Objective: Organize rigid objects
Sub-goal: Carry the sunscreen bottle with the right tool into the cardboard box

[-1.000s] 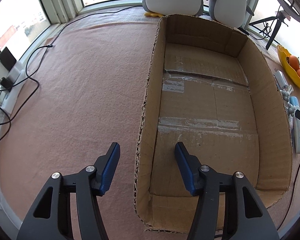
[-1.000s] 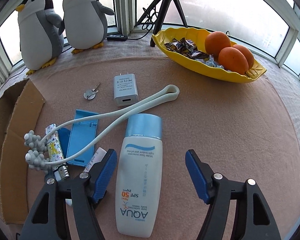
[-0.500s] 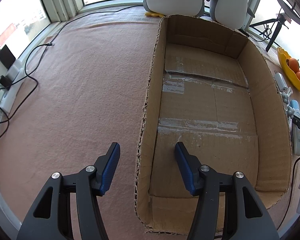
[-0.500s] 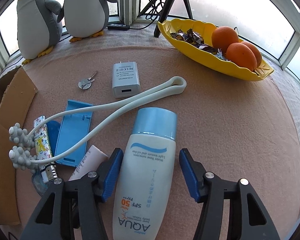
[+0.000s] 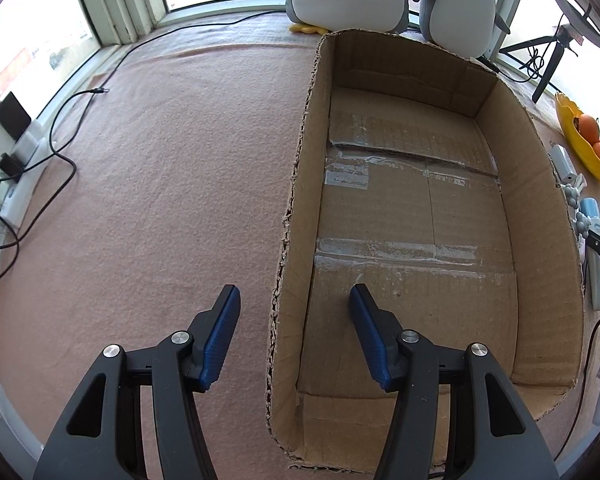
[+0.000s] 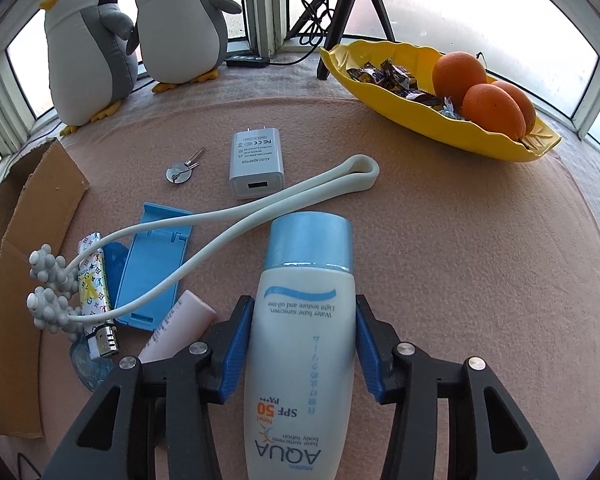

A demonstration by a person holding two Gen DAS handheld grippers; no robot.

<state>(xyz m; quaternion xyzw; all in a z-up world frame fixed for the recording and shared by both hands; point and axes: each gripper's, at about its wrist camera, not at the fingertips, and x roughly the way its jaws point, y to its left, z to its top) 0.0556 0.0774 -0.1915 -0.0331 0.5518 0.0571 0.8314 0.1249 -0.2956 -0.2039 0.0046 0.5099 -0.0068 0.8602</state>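
A white sunscreen bottle (image 6: 304,340) with a light-blue cap lies on the pink cloth, cap pointing away from me. My right gripper (image 6: 303,300) straddles its body. The jaws are closing and both blue pads touch the bottle's sides. My left gripper (image 5: 295,288) hangs open over the near left wall of the cardboard box (image 5: 540,208), one finger outside and one inside, touching nothing. Nothing lies in the box. To the bottle's left lie a white massager (image 6: 260,216), a blue stand (image 6: 152,268), a patterned lighter (image 6: 94,292) and a pink tube (image 6: 176,332).
A white charger (image 6: 256,164) and a small key (image 6: 180,170) lie beyond the bottle. A yellow tray (image 6: 440,128) with oranges and sweets sits at the far right. Two plush penguins (image 6: 88,60) and a tripod (image 6: 348,0) stand by the window. Cables (image 5: 60,152) run along the left.
My right gripper has moved forward over the bottle and its jaws have narrowed from well apart to touching the bottle's sides. The left gripper has stayed still.
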